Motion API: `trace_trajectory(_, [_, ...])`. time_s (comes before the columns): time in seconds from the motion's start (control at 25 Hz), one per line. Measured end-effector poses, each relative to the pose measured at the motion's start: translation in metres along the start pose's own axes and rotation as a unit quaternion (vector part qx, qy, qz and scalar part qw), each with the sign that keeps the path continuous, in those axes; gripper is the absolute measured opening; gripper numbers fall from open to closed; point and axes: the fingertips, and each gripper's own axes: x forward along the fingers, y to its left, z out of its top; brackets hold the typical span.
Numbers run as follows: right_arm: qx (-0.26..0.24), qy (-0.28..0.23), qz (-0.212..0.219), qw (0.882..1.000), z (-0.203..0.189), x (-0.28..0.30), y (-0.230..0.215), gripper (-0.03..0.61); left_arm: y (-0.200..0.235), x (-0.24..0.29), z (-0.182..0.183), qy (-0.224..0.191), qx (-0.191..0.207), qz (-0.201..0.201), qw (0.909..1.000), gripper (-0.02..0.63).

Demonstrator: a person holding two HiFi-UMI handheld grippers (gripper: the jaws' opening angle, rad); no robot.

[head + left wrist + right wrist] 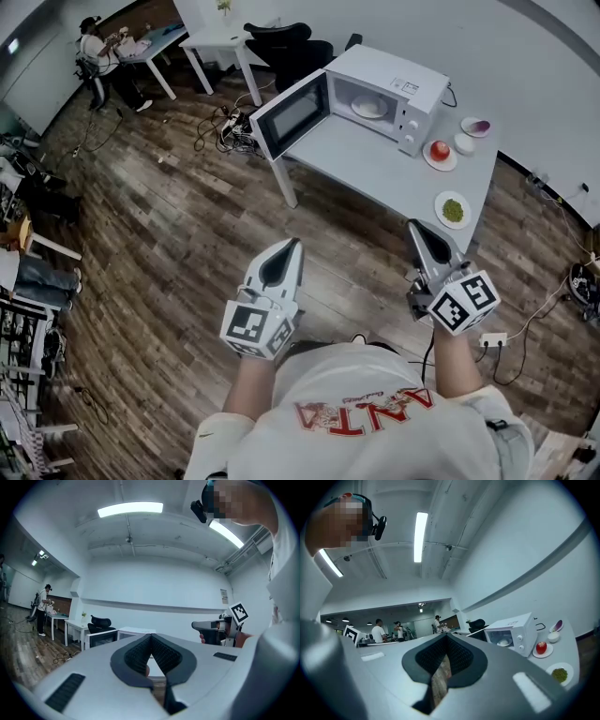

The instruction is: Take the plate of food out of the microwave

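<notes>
Left tool (294, 244) and right tool (413, 227) pressed together, empty; white plate of food (368, 108) inside open white microwave (405, 82) at grey table's (361, 169) far-left corner.

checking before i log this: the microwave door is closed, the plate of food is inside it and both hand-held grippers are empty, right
Not quite: the microwave door stands open, as the head view shows. The rest holds: the plate of food is inside the microwave, and the left hand-held gripper and the right hand-held gripper are both empty.
</notes>
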Motion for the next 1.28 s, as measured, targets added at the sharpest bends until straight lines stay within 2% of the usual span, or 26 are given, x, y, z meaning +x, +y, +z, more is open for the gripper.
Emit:
trace_trajectory(0.36, [0.038, 0.011, 0.015, 0.999, -0.013, 0.000, -0.040, 0.000, -0.012, 0.023, -0.012, 0.020, -0.002, 0.024, 0.9995, 0.009])
trace_trajectory(0.68, [0.034, 0.014, -0.019, 0.999, -0.012, 0.025, -0.079, 0.000, 0.007, 0.080, -0.016, 0.022, -0.006, -0.010, 0.9997, 0.009])
trace_trajectory(0.96, [0.028, 0.026, -0.056, 0.998, -0.011, 0.082, -0.102, 0.000, 0.057, 0.133, -0.013, 0.028, -0.014, -0.044, 0.9986, 0.009])
trace_trajectory(1.28, [0.021, 0.040, -0.087, 0.995, -0.019, 0.164, -0.097, 0.000, 0.138, 0.167, -0.012, 0.038, -0.022, -0.073, 0.9963, 0.009])
